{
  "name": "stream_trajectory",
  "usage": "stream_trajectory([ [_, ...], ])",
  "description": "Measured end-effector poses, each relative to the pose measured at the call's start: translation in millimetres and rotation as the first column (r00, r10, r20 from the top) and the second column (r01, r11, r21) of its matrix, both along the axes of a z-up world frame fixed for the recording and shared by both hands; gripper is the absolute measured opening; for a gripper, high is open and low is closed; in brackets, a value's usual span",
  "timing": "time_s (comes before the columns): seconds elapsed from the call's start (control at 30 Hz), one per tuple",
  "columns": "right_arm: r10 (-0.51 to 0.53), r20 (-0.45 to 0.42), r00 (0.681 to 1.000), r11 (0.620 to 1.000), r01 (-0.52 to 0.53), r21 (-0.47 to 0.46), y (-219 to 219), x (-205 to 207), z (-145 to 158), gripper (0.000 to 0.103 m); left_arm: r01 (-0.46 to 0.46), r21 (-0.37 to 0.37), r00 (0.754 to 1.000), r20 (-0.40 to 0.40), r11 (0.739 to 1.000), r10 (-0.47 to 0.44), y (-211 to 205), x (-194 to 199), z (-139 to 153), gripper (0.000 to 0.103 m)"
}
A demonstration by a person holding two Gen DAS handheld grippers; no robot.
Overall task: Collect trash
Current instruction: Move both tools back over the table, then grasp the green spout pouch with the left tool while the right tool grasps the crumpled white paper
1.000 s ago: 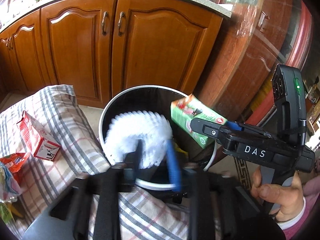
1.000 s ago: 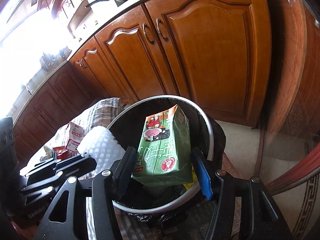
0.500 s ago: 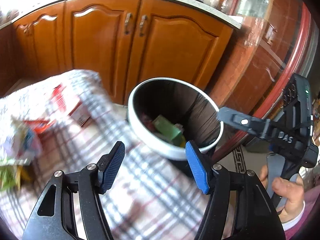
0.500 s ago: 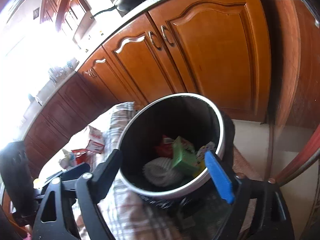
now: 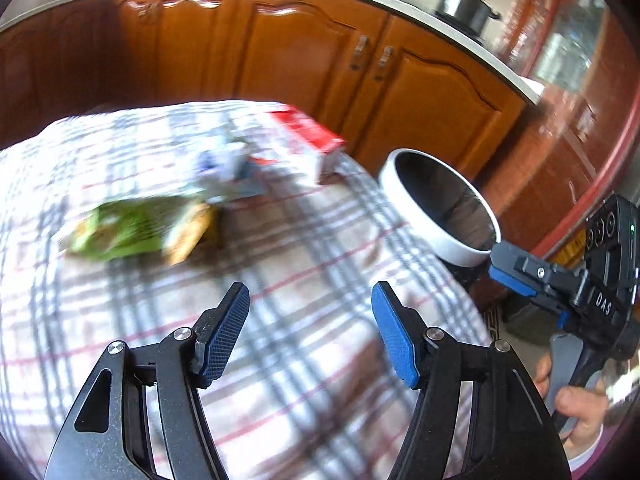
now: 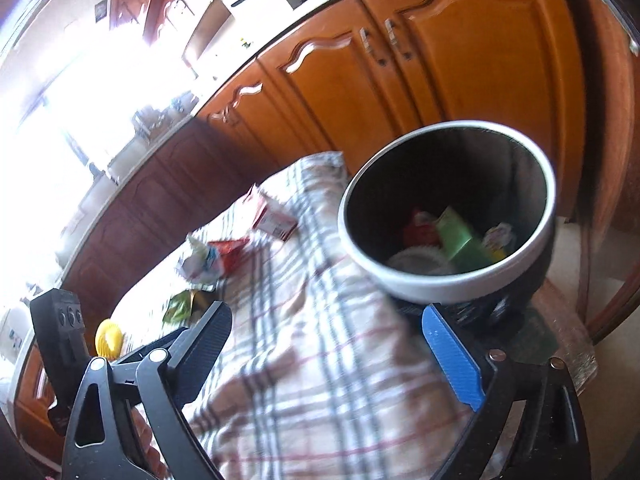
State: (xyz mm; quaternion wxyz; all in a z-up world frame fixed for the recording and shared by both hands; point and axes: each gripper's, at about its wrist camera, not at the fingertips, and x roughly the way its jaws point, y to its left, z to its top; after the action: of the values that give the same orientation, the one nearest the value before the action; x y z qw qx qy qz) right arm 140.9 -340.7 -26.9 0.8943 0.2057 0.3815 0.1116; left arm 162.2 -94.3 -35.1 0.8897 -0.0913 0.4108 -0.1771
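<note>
A white-rimmed bin [image 5: 440,204] with a black liner stands beside the plaid-covered table [image 5: 280,320]; in the right wrist view [image 6: 448,280] it holds a green carton [image 6: 460,236], a white foam piece [image 6: 416,260] and other wrappers. On the cloth lie a green packet [image 5: 128,228], a red-and-white carton [image 5: 308,140] and crumpled wrappers [image 5: 224,164]. My left gripper [image 5: 310,324] is open and empty above the cloth. My right gripper [image 6: 324,340] is open and empty, near the bin; it shows in the left wrist view [image 5: 532,280].
Wooden cabinet doors [image 5: 312,60] run behind the table and bin. A pot [image 5: 464,4] sits on the counter. A yellow object [image 6: 109,338] lies at the table's far end. A patterned floor [image 6: 568,340] is right of the bin.
Both grippers let go of their items, the white foam and the green carton, which now lie in the bin. Both grippers pulled back; the left swung left over the table's trash.
</note>
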Motion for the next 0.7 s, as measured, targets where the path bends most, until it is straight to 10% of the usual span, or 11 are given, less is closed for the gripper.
stream_trajectory([
  [0.7, 0.173, 0.025, 0.985, 0.984, -0.171, -0.058, 87.9, 11.6, -15.9, 0.097, -0.181, -0.061, 0.980, -0.090, 0.981, 0.175, 95.9, 19.9, -23.5, 0.064],
])
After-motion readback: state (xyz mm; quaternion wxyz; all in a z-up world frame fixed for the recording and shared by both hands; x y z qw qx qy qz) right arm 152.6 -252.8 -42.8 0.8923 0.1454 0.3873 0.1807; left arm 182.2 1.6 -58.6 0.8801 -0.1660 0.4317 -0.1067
